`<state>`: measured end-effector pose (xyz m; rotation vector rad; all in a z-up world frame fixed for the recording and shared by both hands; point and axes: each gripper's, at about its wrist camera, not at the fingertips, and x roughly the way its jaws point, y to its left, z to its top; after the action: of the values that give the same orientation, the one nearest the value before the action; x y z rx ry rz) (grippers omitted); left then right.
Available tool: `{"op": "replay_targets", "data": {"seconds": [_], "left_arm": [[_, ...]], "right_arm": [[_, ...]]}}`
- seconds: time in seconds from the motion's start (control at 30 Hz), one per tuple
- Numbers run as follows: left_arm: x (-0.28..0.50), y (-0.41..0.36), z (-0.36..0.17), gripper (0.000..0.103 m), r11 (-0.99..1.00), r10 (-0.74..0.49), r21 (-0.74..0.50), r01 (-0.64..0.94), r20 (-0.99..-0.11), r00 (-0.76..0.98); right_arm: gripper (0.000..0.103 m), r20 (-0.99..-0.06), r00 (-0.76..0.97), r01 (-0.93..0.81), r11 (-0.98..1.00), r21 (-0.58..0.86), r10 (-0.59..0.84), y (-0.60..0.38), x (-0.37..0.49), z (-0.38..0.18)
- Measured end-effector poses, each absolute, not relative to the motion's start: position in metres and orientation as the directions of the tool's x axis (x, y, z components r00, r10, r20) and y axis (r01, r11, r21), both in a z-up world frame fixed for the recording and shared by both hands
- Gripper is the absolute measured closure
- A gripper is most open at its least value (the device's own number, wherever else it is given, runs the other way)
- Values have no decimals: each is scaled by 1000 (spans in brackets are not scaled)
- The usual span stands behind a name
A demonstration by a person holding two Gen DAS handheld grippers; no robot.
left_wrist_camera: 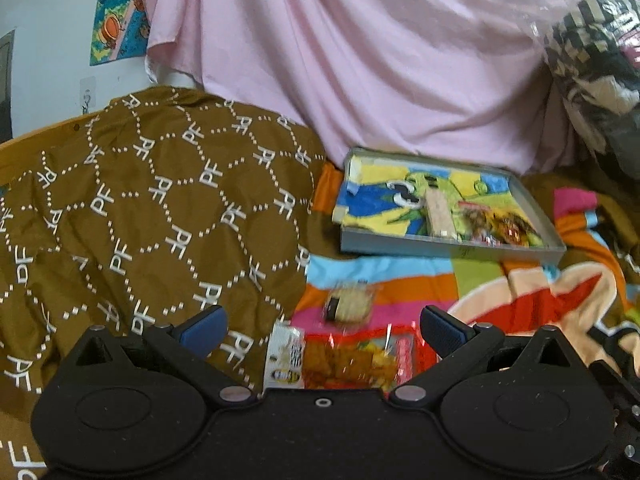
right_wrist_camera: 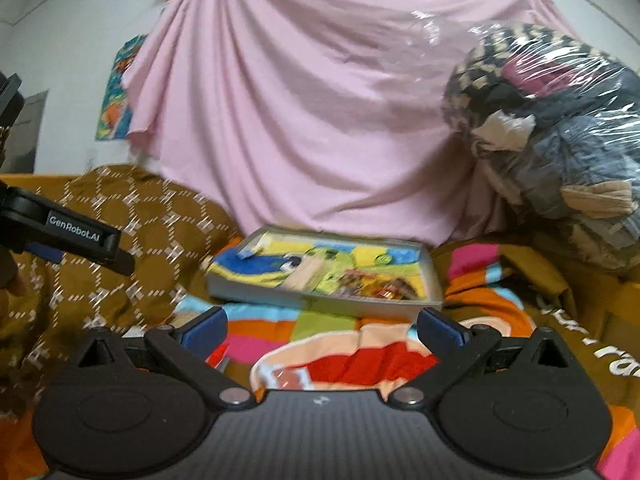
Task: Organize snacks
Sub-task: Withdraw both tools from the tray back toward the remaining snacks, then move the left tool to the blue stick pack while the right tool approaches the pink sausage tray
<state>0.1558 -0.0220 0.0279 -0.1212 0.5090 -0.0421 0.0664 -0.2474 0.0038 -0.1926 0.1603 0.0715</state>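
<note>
Orange snack packet lies between the wide-spread left hand-held gripper; right likewise wide.

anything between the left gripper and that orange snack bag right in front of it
Nothing visible. The left hand-held gripper is open, and the orange clear-plastic snack bag lies on the striped colourful blanket just below its blue fingertips. A small cracker packet lies beyond.

Left claw agape; right claw agape, empty.

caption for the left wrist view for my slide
Open left gripper over an orange snack packet on a colourful blanket; grey tray behind holds other snacks.
</note>
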Motion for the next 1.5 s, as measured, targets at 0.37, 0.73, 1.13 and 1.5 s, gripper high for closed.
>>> {"op": "replay_targets", "data": {"seconds": [0.37,0.73,1.13,1.5], "left_arm": [[150,-14,0,1,991,-121,-108,73,-542,832],[151,-9,-25,1,986,-163,-79,144,-594,788],[157,-21,-38,1,955,-204,38,294,-634,746],[173,-52,-47,1,840,-279,162,518,-691,667]], "right_arm": [[0,-309,944,-198,950,-243,118,-223,65,-18],[0,-428,896,-263,921,-287,122,-210,75,-36],[0,-565,818,-306,911,-275,104,-205,93,-51],[0,-627,764,-379,893,-244,153,-211,111,-51]]}}
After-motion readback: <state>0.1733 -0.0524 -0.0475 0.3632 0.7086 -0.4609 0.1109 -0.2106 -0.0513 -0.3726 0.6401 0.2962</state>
